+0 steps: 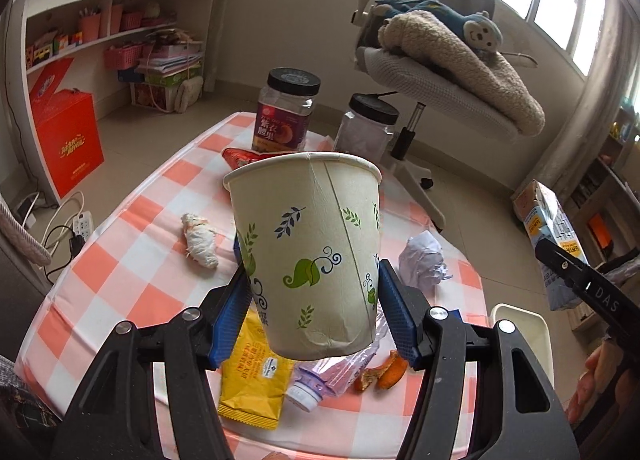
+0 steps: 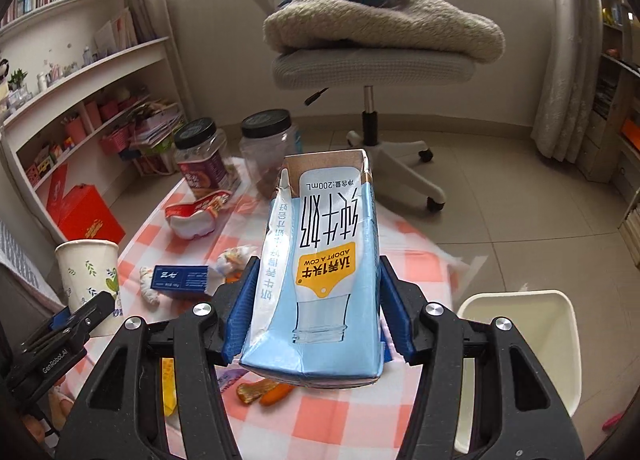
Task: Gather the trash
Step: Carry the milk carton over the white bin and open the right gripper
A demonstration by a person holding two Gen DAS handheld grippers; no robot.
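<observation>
We had the left gripper (image 1: 316,292) clamped on a leaf-printed paper cup (image 1: 306,252) and the right gripper (image 2: 318,308) clamped on a blue milk carton (image 2: 320,260), both lifted above the checked tablecloth (image 1: 132,260). We judged it best to carry each over the white bin (image 2: 520,340) beside the table, release low, and keep both level.

In the left wrist view, two black-lidded clear plastic jars (image 1: 289,112) block the far end of the orange-and-white checked tablecloth (image 1: 132,260). Bare cloth lies open at left, around the white crumpled tissue wad (image 1: 200,240). Lower centre is crowded by a yellow foil sachet (image 1: 256,376). In the right wrist view, the white plastic bin (image 2: 520,344) gapes unobstructed at lower right.
</observation>
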